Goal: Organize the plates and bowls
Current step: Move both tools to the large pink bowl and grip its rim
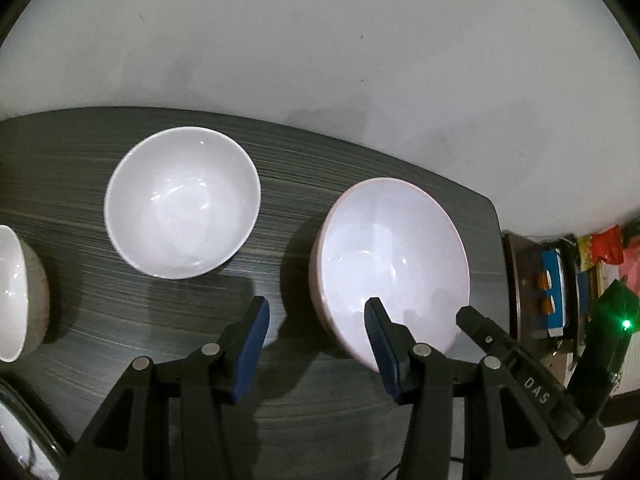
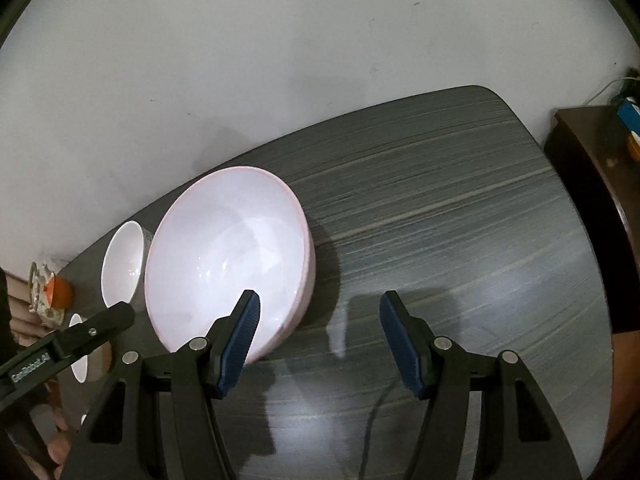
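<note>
A large white bowl with a pink rim (image 1: pixel 392 256) (image 2: pixel 228 256) stands on the dark wood-grain table (image 1: pixel 120 340). My left gripper (image 1: pixel 318 312) is open and straddles the bowl's near left rim. One blue pad hangs over the bowl's inside and the other is outside it, neither touching. My right gripper (image 2: pixel 319 308) is open too and straddles the opposite rim, with its left pad over the bowl's inside. A smaller white bowl (image 1: pixel 182 208) (image 2: pixel 122 264) sits upright to the left.
Another bowl with a brownish outside (image 1: pixel 16 292) stands at the table's left, and a dark-rimmed plate (image 1: pixel 20 440) shows at the lower left corner. The table's bare right half (image 2: pixel 460 220) ends at a rounded corner. A dark side cabinet (image 2: pixel 592 168) holding clutter stands beyond it.
</note>
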{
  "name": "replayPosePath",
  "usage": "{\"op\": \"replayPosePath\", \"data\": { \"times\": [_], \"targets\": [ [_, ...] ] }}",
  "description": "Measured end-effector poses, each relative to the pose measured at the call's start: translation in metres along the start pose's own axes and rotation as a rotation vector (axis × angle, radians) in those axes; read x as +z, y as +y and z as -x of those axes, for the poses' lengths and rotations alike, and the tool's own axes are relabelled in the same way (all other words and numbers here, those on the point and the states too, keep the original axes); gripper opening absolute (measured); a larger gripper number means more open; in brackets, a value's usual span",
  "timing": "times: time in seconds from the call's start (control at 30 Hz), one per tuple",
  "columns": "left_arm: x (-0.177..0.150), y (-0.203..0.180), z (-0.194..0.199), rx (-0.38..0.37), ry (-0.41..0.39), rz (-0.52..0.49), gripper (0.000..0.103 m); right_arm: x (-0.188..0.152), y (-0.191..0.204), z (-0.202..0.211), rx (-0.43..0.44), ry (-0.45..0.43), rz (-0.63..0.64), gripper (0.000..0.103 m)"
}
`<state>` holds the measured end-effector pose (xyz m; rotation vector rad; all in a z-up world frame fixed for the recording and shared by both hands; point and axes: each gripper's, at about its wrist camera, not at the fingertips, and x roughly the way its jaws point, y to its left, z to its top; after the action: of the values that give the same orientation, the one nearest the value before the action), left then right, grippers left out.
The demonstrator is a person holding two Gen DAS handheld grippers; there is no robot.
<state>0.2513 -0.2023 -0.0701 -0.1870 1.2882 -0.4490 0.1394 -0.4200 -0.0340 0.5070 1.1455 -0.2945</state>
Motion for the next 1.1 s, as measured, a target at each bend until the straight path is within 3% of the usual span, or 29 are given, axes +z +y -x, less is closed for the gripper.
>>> {"op": "replayPosePath", "data": {
  "times": [0.37, 0.43, 0.5, 0.73, 1.1],
  "targets": [
    [0.008, 0.0, -0.03, 0.038, 0.037, 0.016, 0.048, 0.011, 0.005, -0.028, -0.026, 0.05, -0.012, 0.058],
    [0.008, 0.0, -0.033, 0.031, 0.044, 0.017, 0.043, 0.011, 0.007, -0.031, -0.03, 0.052, -0.015, 0.053],
    [0.008, 0.001, -0.038, 0.039, 0.064, 0.013, 0.027, 0.01, 0.009, -0.033, -0.029, 0.057, -0.014, 0.047],
    [0.007, -0.001, -0.041, 0.007, 0.059, -0.016, 0.017, 0.009, 0.017, -0.04, -0.018, 0.086, -0.028, 0.017],
    [-0.009, 0.012, -0.018, -0.007, 0.043, -0.021, 0.016, -0.011, 0.028, -0.027, -0.016, 0.078, -0.048, 0.016]
  ]
}}
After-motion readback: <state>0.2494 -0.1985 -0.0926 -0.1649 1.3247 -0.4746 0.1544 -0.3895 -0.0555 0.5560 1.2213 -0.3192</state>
